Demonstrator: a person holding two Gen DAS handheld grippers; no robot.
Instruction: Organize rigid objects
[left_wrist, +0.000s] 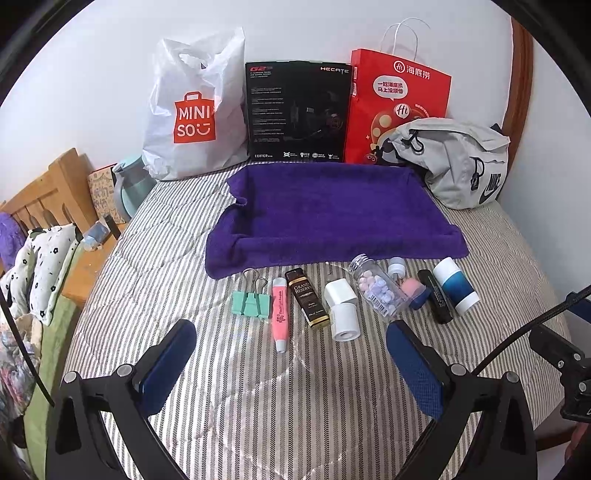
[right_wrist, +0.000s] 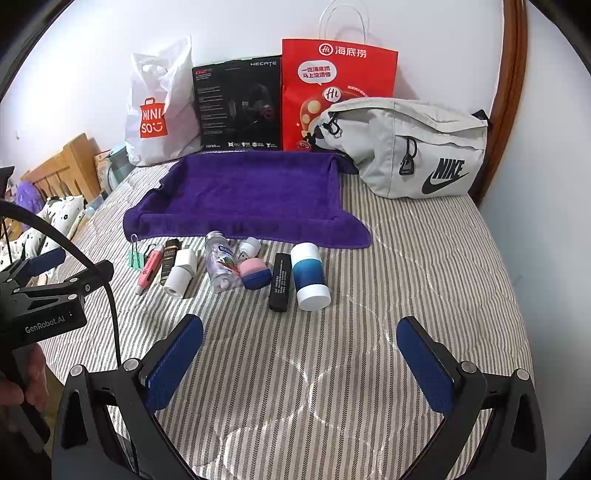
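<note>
Ten small rigid objects in one row on the striped bed cover (left_wrist: 147, 295), all just in front of the purple towel (left_wrist: 325, 218). From the towel's left front corner rightward: green binder clip (left_wrist: 250, 301); pink tube (left_wrist: 279, 314); brown bottle (left_wrist: 308, 297), labelled "Grand Reserve"; white boxy piece (left_wrist: 339, 290) touching a white cylinder (left_wrist: 344, 322); clear bottle (left_wrist: 376, 286), lying on its side, holding pastel tablets; small white-capped vial (left_wrist: 396, 266), contents not discernible; pink-and-blue capsule (left_wrist: 415, 291); black stick (left_wrist: 436, 295); blue-and-white cylinder (left_wrist: 455, 284).

Purple towel: flat, edges rolled up into a low rim, nothing on it.

Behind the towel, against the wall: white Miniso bag (left_wrist: 192, 110), black Hecate box (left_wrist: 297, 110), red paper bag (left_wrist: 399, 99); contents of all three hidden. Grey Nike pouch (left_wrist: 465, 162) at the towel's back right corner, zipped.

Left gripper (left_wrist: 291, 363): fingers spread wide, nothing between them, near the pink tube and white cylinder, in front of the towel.

Right gripper (right_wrist: 299, 365): fingers spread wide, empty, in front of the towel, short of the blue-and-white cylinder.
</note>
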